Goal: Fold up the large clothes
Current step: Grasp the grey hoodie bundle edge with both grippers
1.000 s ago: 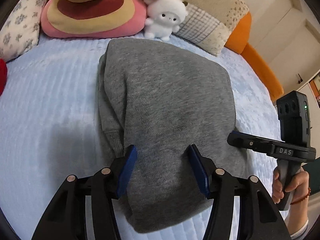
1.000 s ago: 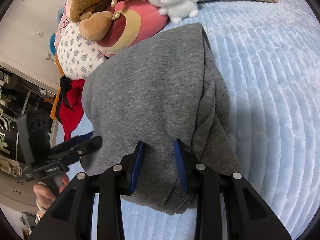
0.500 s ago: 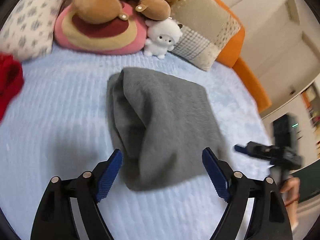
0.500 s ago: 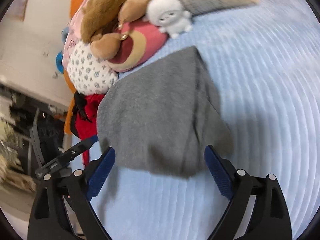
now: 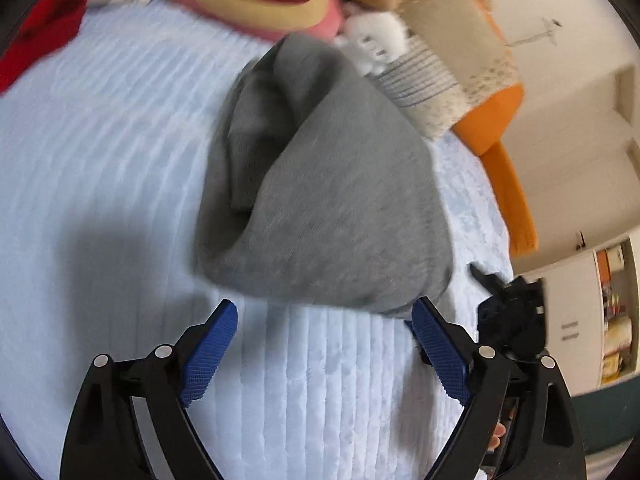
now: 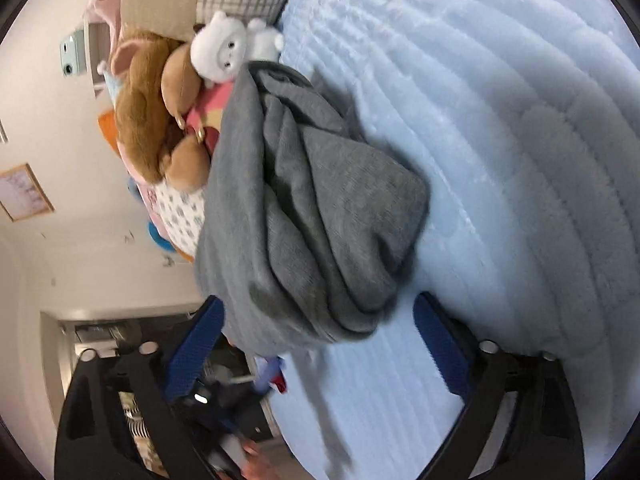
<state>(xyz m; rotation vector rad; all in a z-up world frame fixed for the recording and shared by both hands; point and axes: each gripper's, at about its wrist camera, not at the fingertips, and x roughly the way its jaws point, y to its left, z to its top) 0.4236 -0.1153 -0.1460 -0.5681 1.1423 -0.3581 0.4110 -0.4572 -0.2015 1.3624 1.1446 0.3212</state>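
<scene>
A grey sweater [image 5: 328, 208] lies folded into a thick bundle on the light blue bed cover [image 5: 100, 168]. It also shows in the right wrist view [image 6: 320, 216], with its layered side edge facing me. My left gripper [image 5: 324, 356] is open and empty, just short of the bundle's near edge. My right gripper [image 6: 320, 356] is open and empty, its jaws standing either side of the bundle's near corner without gripping it. The right gripper's body [image 5: 512, 316] shows at the right in the left wrist view.
Stuffed toys and cushions crowd the head of the bed: a white plush [image 5: 376, 44], a pink round cushion [image 5: 256, 4], a checked pillow [image 5: 444, 60]. A red garment [image 5: 40, 40] lies far left. An orange bed edge [image 5: 504, 152] runs along the right.
Both grippers let go of the sweater, opened wide and drew back from it. The right wrist view has rolled sideways and both views have shifted.
</scene>
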